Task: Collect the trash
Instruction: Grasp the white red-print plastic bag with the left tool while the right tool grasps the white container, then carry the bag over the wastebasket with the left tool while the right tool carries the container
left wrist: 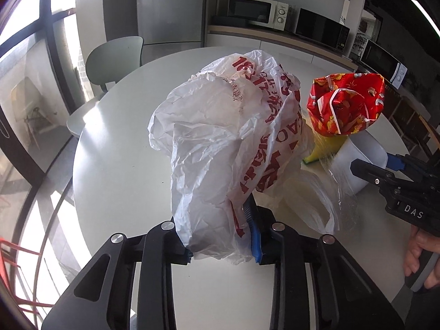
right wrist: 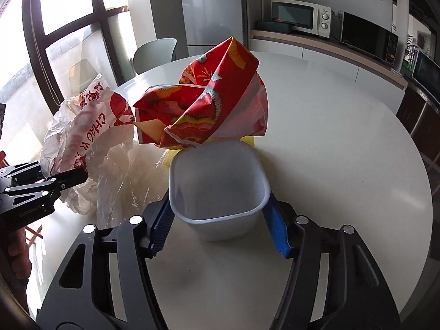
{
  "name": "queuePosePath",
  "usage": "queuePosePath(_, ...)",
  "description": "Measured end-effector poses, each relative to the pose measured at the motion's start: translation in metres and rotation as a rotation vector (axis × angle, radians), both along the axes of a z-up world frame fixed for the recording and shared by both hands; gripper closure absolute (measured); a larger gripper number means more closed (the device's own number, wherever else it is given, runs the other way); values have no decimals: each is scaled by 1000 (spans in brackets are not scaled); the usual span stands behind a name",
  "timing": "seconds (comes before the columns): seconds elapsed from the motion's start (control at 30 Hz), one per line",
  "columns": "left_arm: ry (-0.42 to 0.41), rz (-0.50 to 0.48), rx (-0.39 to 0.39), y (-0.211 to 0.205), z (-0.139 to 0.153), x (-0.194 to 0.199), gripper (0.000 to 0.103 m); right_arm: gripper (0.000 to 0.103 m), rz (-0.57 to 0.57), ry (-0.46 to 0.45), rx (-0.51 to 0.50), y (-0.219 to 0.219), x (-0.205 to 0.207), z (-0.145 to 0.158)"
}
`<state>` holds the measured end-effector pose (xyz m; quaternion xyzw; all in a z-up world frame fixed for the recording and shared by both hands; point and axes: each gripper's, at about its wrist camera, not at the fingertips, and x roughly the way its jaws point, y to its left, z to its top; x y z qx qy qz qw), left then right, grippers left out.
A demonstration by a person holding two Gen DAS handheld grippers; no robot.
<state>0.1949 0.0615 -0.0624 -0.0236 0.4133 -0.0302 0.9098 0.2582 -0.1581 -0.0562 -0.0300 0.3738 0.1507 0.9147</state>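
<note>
My left gripper (left wrist: 222,236) is shut on a crumpled white plastic bag with red print (left wrist: 220,143), held up above the round white table (left wrist: 115,165). The bag also shows in the right wrist view (right wrist: 82,132), with the left gripper (right wrist: 77,177) at its lower edge. My right gripper (right wrist: 220,220) stands with its blue pads on either side of a white plastic tub (right wrist: 217,187) that rests on the table (right wrist: 343,151); it also shows in the left wrist view (left wrist: 365,169). A red patterned paper bag (right wrist: 209,101) stands just behind the tub, over a yellow wrapper (left wrist: 319,148).
A clear plastic bag (right wrist: 129,181) lies between the white bag and the tub. A green chair (left wrist: 115,60) stands beyond the table's far left. A counter with microwaves (right wrist: 302,18) runs along the back wall. A large window (right wrist: 74,27) is at left.
</note>
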Motion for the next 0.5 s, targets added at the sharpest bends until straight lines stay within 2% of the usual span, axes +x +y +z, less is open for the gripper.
queuePosePath(0.1,-26,17,13,6,9,-9,80,46,-14,-24,12,-4,-13,7)
queuePosePath(0.33,-92,83,-12,26,31,-38,82,46,-48,-55,34,-22,-48,20)
queuePosePath(0.5,-137,67,-47,25,46,-65,83,46,-60,-86,54,-34,-82,29)
